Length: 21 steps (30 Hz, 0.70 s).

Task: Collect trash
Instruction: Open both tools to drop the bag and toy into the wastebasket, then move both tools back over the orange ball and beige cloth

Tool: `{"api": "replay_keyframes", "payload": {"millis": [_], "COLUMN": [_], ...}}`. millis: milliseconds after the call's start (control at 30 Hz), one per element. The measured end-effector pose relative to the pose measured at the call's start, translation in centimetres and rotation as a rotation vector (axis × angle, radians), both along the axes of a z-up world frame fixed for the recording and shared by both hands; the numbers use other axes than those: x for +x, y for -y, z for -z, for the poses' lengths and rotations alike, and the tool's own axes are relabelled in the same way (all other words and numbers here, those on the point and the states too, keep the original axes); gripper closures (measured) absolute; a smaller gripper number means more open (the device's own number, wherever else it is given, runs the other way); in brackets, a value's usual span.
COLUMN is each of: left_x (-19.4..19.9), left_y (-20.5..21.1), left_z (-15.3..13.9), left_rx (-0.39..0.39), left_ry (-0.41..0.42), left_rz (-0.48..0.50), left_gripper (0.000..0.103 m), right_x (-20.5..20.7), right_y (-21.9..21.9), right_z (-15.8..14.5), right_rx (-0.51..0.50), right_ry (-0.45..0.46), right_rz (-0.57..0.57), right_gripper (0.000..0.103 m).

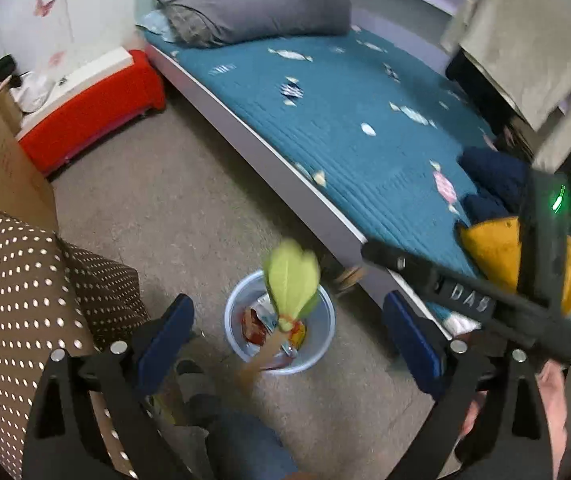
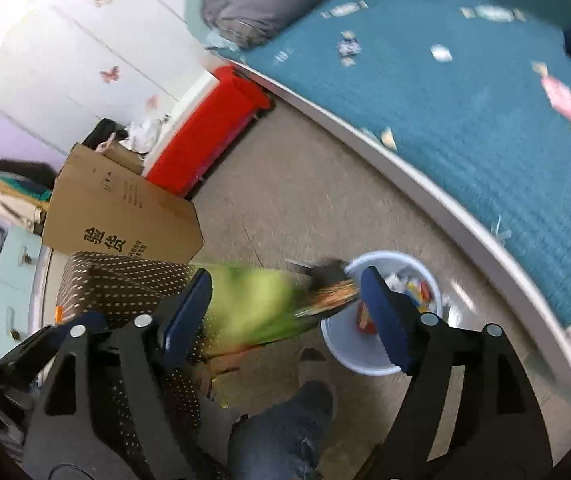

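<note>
**user1:** Down on the carpet [image 1: 205, 208] beside the bed [image 1: 365, 120] sits a pale blue bin [image 1: 317, 344], already holding some wrappers [image 1: 255, 324], red and orange ones. In the left wrist view, a green leaf-shaped thing on a tan stick [image 1: 291, 284] is right over the bin's mouth, blurry, with nothing touching it.

**user2:** Yep. The left gripper [image 1: 289, 328] is spread wide, blue pads well apart on either side of the bin, not pressing on anything. The leaf thing sits between them in the picture but clear of both.

**user1:** And the right gripper [image 2: 285, 304]?

**user2:** Also let go, jaws wide. In its own view there's a big green smear [image 2: 253, 304] between the pads with a streaky orange and dark bit at its right end, just at the bin [image 2: 349, 356] rim. Too blurred to say exactly what it is. The pads don't look clamped on it.

**user1:** Anything else around?

**user2:** Near left is a brown polka-dot cover [image 1: 17, 300], behind it a cardboard box [image 2: 125, 216], and farther off a red storage box [image 1: 97, 108] by the wall. A grey pillow [image 1: 253, 4] is at the far end of the teal bedspread. A jeans leg and a grey sock [image 2: 313, 364] are at the bottom, next to the bin.
</note>
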<state>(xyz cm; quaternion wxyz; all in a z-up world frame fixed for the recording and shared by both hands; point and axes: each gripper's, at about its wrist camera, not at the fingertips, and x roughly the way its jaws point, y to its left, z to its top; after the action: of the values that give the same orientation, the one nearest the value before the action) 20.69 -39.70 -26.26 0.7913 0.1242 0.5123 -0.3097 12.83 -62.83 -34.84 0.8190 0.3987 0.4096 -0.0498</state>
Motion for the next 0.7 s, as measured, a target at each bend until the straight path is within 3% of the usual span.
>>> {"api": "replay_keyframes", "payload": {"millis": [167, 367, 700], "left_x": [0.2, -0.3, -2.9], "left_y": [-1.4, -3.3, -6.6], "left_z": [-1.4, -3.7, -8.2], "left_rx": [-0.013, -0.043, -0.108], "left_ry": [0.041, 0.098, 0.199], "left_rz": [-0.021, -0.036, -0.032], "left_gripper": [0.01, 0.01, 0.01], "right_x": [-1.4, -2.5, -3.2], "right_y": [0.1, -0.1, -3.0], "right_z": [0.6, -0.8, -6.7], "right_rx": [0.01, -0.051, -0.144], "right_ry": [-0.028, -0.043, 0.04], "right_rz": [0.038, 0.058, 0.021], "right_gripper": [0.006, 0.006, 0.006]}}
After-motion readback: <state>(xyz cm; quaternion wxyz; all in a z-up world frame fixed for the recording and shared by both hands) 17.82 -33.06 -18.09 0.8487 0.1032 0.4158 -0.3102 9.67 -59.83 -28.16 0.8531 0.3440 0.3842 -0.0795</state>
